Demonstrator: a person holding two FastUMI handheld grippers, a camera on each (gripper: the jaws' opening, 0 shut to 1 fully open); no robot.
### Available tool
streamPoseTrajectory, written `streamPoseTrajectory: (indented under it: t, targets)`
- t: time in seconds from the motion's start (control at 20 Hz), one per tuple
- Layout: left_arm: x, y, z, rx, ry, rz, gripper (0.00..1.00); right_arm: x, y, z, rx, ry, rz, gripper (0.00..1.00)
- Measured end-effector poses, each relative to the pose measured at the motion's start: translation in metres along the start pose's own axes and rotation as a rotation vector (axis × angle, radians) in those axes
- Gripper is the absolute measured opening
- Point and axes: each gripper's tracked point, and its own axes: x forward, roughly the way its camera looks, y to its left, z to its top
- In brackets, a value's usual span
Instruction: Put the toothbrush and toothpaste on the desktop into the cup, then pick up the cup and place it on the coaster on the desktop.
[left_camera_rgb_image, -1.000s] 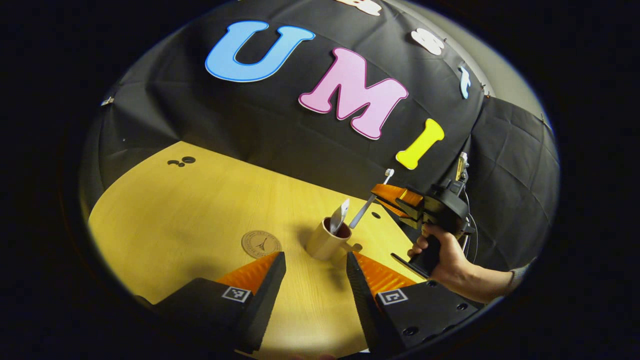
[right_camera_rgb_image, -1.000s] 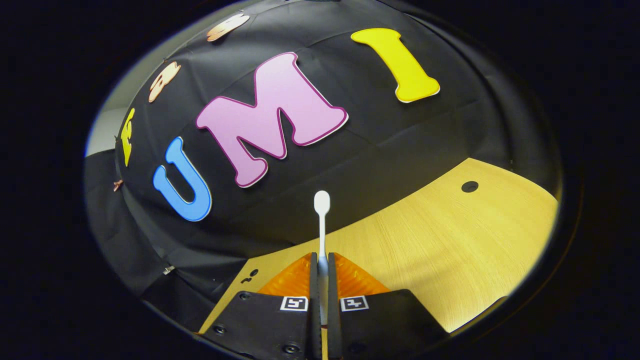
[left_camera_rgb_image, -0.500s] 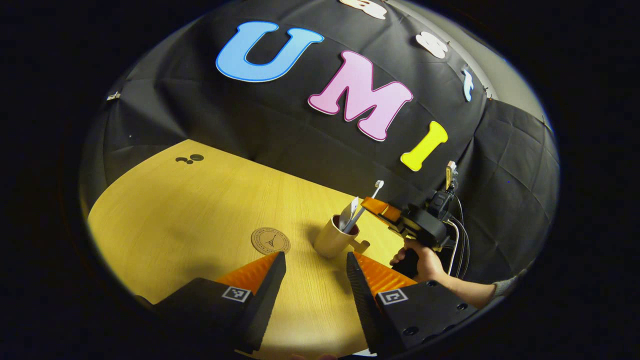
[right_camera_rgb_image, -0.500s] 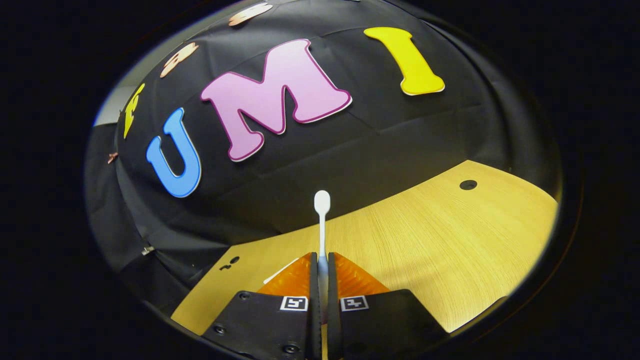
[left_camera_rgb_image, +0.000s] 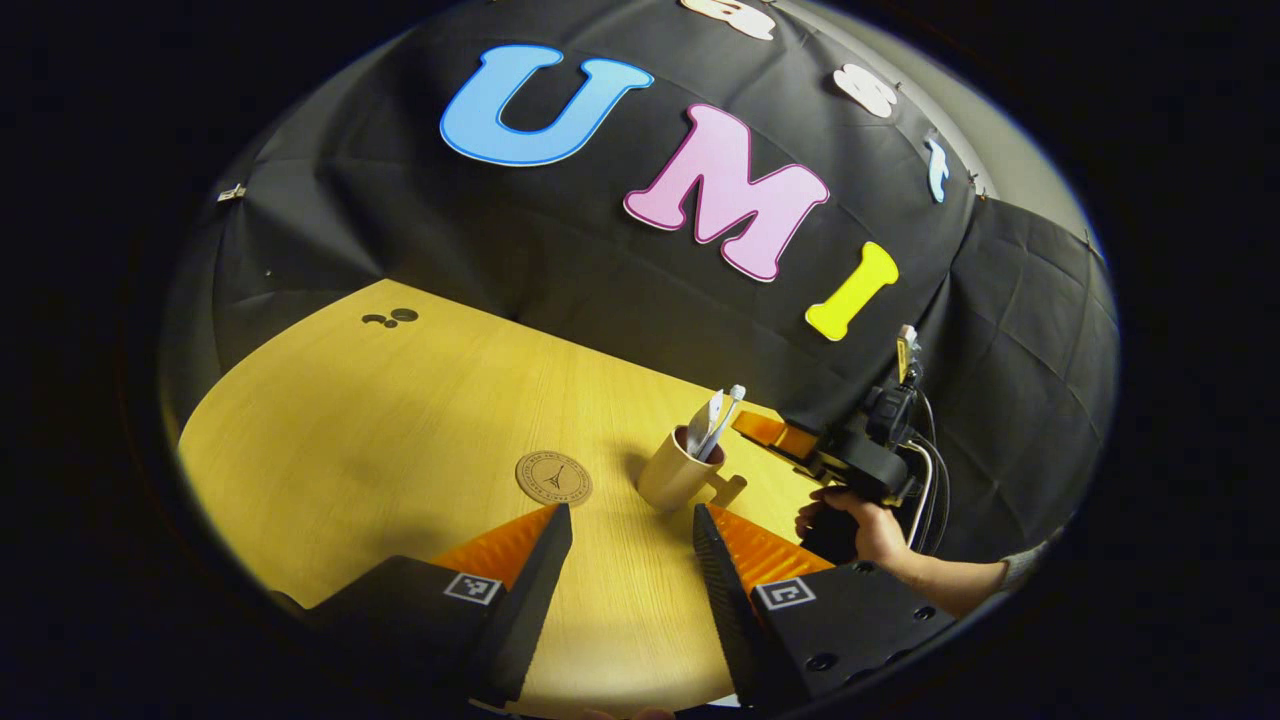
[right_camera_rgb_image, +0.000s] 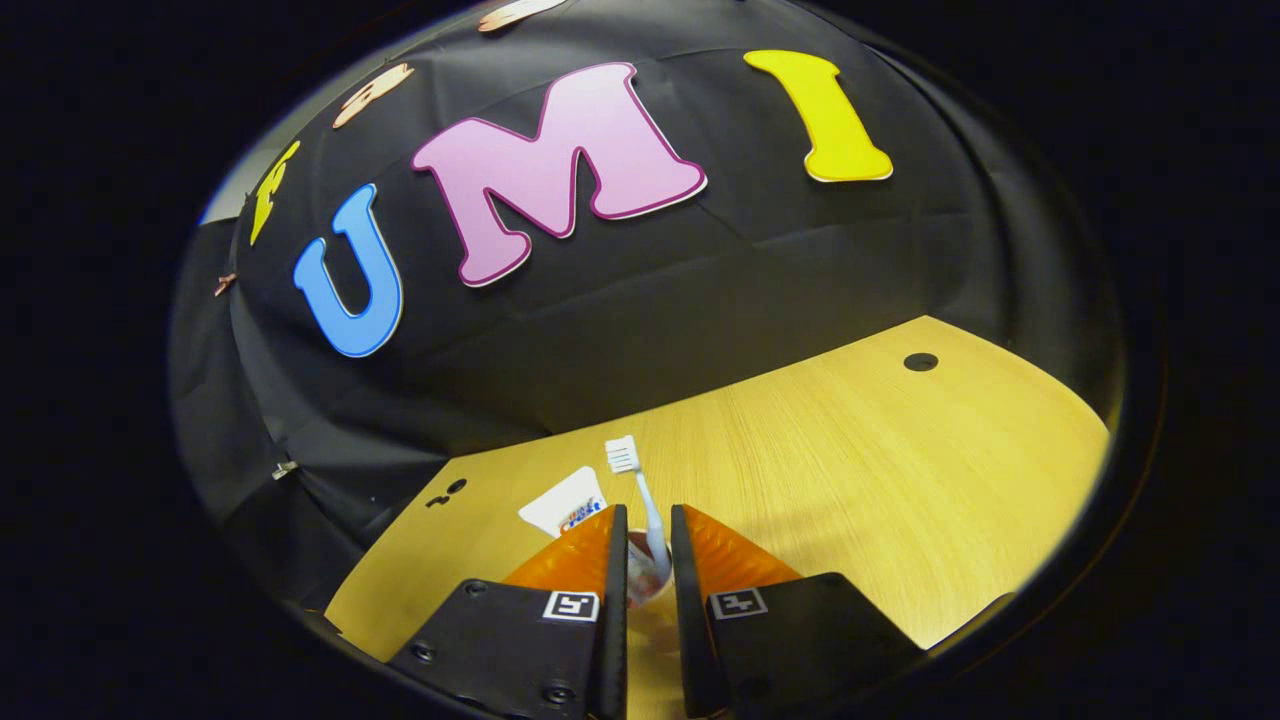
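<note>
- The toothbrush (right_camera_rgb_image: 640, 500) stands in the beige cup (left_camera_rgb_image: 673, 478), head up, leaning beside the toothpaste tube (right_camera_rgb_image: 566, 505).
- The cup sits on the wooden bench (left_camera_rgb_image: 400, 420), just beside the round coaster (left_camera_rgb_image: 553, 478) but not on it.
- The right tool (right_camera_rgb_image: 645, 545) sits just above the cup with a narrow gap between its fingers; the toothbrush handle passes through untouched.
- The left tool (left_camera_rgb_image: 630, 560) hangs near the cup, spread wide and holding nothing.
- A hand (left_camera_rgb_image: 850, 515) grips the right tool's handle.
</note>
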Motion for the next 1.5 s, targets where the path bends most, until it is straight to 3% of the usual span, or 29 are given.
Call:
streamPoseTrajectory:
  t: [0.05,0.1,0.2,0.25,0.3,0.35,0.5,0.55,0.6,0.65,0.85,1.45,1.5]
  targets:
    - [0.000,0.000,-0.001,-0.002,0.004,0.004,0.77,-0.006,-0.004,0.001,-0.009,0.018,-0.004,0.14]
    - [0.000,-0.001,-0.002,-0.005,0.009,0.004,0.77,-0.012,-0.006,0.001,-0.014,0.038,-0.004,0.14]
    - [0.001,-0.003,-0.007,-0.017,0.021,0.002,0.77,-0.025,-0.013,0.003,-0.041,0.073,-0.017,0.39]
    - [0.001,-0.004,-0.010,-0.022,0.028,0.003,0.77,-0.030,-0.017,0.002,-0.062,0.103,-0.028,0.30]
    - [0.001,-0.004,-0.014,-0.026,0.034,0.004,0.77,-0.032,-0.019,0.000,-0.075,0.138,-0.030,0.41]
    - [0.001,-0.005,-0.015,-0.026,0.039,0.003,0.77,-0.035,-0.019,-0.005,-0.083,0.184,-0.026,0.41]
    - [-0.004,-0.006,-0.022,-0.016,0.060,0.012,0.77,-0.042,-0.029,-0.015,-0.127,0.289,-0.040,0.59]
    - [-0.006,-0.005,-0.024,-0.010,0.067,0.017,0.77,-0.044,-0.031,-0.019,-0.142,0.323,-0.048,0.49]
    - [-0.007,-0.007,-0.025,-0.008,0.075,0.020,0.77,-0.046,-0.031,-0.025,-0.151,0.364,-0.046,0.49]
    - [-0.008,-0.007,-0.026,-0.005,0.082,0.021,0.77,-0.049,-0.031,-0.035,-0.163,0.428,-0.044,0.59]
    - [-0.017,-0.006,-0.031,0.007,0.103,0.048,0.77,-0.057,-0.037,-0.071,-0.236,0.638,-0.053,0.60]
    - [-0.020,-0.003,-0.031,-0.049,0.089,0.120,0.77,-0.015,-0.023,-0.111,-0.507,0.860,0.007,0.59]
    - [-0.020,-0.002,-0.031,-0.055,0.088,0.127,0.77,-0.012,-0.023,-0.115,-0.517,0.876,0.010,0.51]
